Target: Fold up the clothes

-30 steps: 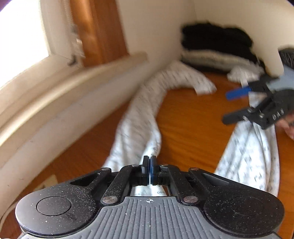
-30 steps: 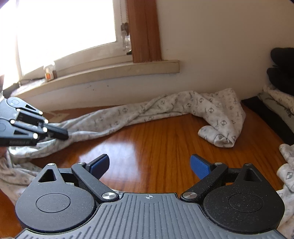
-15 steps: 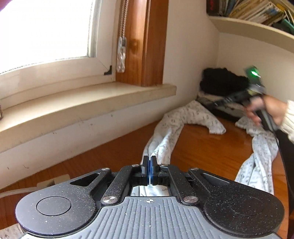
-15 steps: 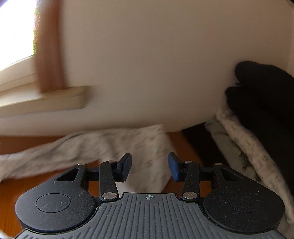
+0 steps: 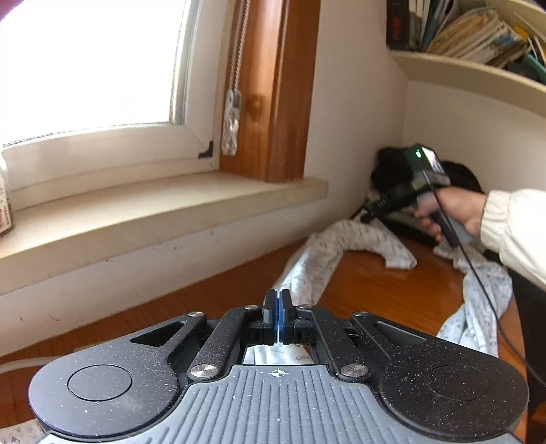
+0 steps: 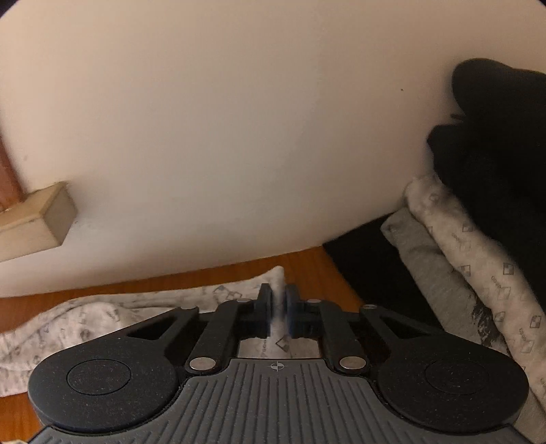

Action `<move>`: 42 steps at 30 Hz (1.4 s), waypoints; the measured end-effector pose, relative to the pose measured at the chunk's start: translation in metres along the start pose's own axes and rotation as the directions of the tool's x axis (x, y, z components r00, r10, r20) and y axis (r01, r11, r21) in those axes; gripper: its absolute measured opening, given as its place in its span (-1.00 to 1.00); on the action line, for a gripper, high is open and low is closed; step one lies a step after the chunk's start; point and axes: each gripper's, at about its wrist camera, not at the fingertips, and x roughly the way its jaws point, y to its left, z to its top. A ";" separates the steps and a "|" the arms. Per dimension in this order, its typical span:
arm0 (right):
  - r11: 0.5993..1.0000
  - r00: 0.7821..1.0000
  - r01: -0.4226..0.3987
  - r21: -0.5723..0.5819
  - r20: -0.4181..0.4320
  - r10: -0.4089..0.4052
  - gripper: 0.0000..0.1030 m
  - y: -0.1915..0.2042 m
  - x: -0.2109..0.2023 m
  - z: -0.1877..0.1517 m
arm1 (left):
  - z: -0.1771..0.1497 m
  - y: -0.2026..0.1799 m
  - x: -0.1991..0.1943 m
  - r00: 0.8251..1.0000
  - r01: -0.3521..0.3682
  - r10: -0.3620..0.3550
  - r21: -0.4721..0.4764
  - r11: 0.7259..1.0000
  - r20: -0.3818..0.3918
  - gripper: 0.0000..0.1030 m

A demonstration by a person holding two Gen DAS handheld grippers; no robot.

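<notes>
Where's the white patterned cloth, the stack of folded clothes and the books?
white patterned cloth (image 5: pixel 317 263), left wrist view, its stretched middle.
stack of folded clothes (image 6: pixel 477 269), right wrist view, patterned layer.
books (image 5: pixel 471 30), left wrist view, their spines.

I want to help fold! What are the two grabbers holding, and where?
Both pinch the same white patterned garment: the left gripper at one end, the right gripper on an edge at the far end.
</notes>
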 end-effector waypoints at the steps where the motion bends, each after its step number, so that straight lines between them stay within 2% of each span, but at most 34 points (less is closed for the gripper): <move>1: 1.000 0.999 0.012 0.000 0.038 -0.012 -0.84 0.001 -0.009 0.002 | 0.001 0.000 -0.001 1.000 -0.006 0.006 0.005 1.000 0.005 -0.99; 3: 0.999 0.993 0.035 0.001 0.113 -0.035 -0.85 0.003 -0.026 0.007 | 0.004 -0.002 -0.005 0.999 -0.027 0.026 0.024 0.999 0.025 -0.99; 5: 0.998 0.981 0.057 0.005 0.188 -0.057 -0.85 0.004 -0.043 0.012 | 0.009 0.000 -0.008 0.999 -0.028 0.028 0.004 1.000 0.046 -0.99; 8: 0.996 0.948 0.086 -0.006 0.308 -0.080 -0.86 0.013 -0.075 0.031 | 0.022 -0.001 -0.022 0.995 -0.047 0.048 -0.008 0.999 0.090 -0.99; 10: 0.996 0.931 0.084 -0.018 0.358 -0.072 -0.86 0.019 -0.093 0.043 | 0.032 -0.008 -0.034 0.991 -0.076 0.073 0.024 0.997 0.115 -0.99; 12: 0.995 0.890 0.095 -0.015 0.448 -0.078 -0.86 0.025 -0.118 0.048 | 0.040 -0.015 -0.046 0.987 -0.096 0.088 0.054 0.994 0.138 -0.99; 14: 0.995 0.855 0.103 -0.002 0.511 -0.088 -0.86 0.024 -0.139 0.044 | 0.045 -0.026 -0.057 0.987 -0.072 0.060 0.074 0.995 0.146 -0.99; 16: 0.993 0.847 0.116 0.004 0.521 -0.102 -0.86 0.016 -0.151 0.030 | 0.044 -0.040 -0.066 0.989 -0.047 0.031 0.108 0.993 0.144 -0.99; 17: 0.992 0.854 0.126 0.010 0.507 -0.114 -0.85 0.009 -0.154 0.019 | 0.042 -0.047 -0.068 0.990 -0.030 0.013 0.123 0.992 0.137 -0.99; 19: 0.991 0.884 0.137 0.008 0.451 -0.126 -0.82 -0.007 -0.153 -0.009 | 0.031 -0.061 -0.067 0.994 0.033 -0.045 0.131 0.991 0.095 -0.99; 21: 0.993 0.923 0.108 0.036 0.368 -0.114 -0.68 -0.028 -0.147 -0.038 | 0.018 -0.075 -0.057 0.995 0.084 -0.090 0.148 0.985 0.033 -0.99; 22: 0.994 0.937 0.093 0.061 0.333 -0.108 -0.48 -0.041 -0.144 -0.052 | 0.011 -0.082 -0.051 0.994 0.106 -0.107 0.159 0.982 -0.001 -0.99; 23: 0.993 0.944 0.083 0.088 0.312 -0.106 -0.43 -0.052 -0.143 -0.063 | 0.006 -0.088 -0.045 0.993 0.121 -0.118 0.168 0.978 -0.031 -0.99; 25: 0.987 0.950 0.077 0.139 0.290 -0.115 -0.41 -0.067 -0.141 -0.074 | -0.003 -0.096 -0.033 0.990 0.130 -0.118 0.183 0.974 -0.076 -0.99; 28: 0.984 0.968 0.046 0.174 0.236 -0.087 -0.20 -0.078 -0.132 -0.079 | -0.008 -0.100 -0.028 0.988 0.141 -0.125 0.187 0.972 -0.094 -0.99; 33: 0.995 0.991 0.071 0.064 0.108 -0.078 -0.13 -0.061 -0.099 -0.077 | -0.012 -0.096 -0.032 0.988 0.142 -0.128 0.168 0.976 -0.090 -0.99; 36: 0.991 0.993 0.115 0.067 0.013 -0.117 -0.12 -0.052 -0.083 -0.079 | -0.016 -0.091 -0.036 0.989 0.127 -0.113 0.159 0.979 -0.093 -0.99; 38: 0.983 0.989 0.150 0.103 -0.013 -0.150 -0.12 -0.061 -0.073 -0.082 | -0.018 -0.085 -0.035 0.989 0.122 -0.109 0.142 0.982 -0.099 -0.99; 42: 0.977 0.992 0.128 0.168 -0.008 -0.128 -0.12 -0.076 -0.076 -0.092 | -0.024 -0.077 -0.031 0.988 0.116 -0.102 0.127 0.985 -0.115 -0.99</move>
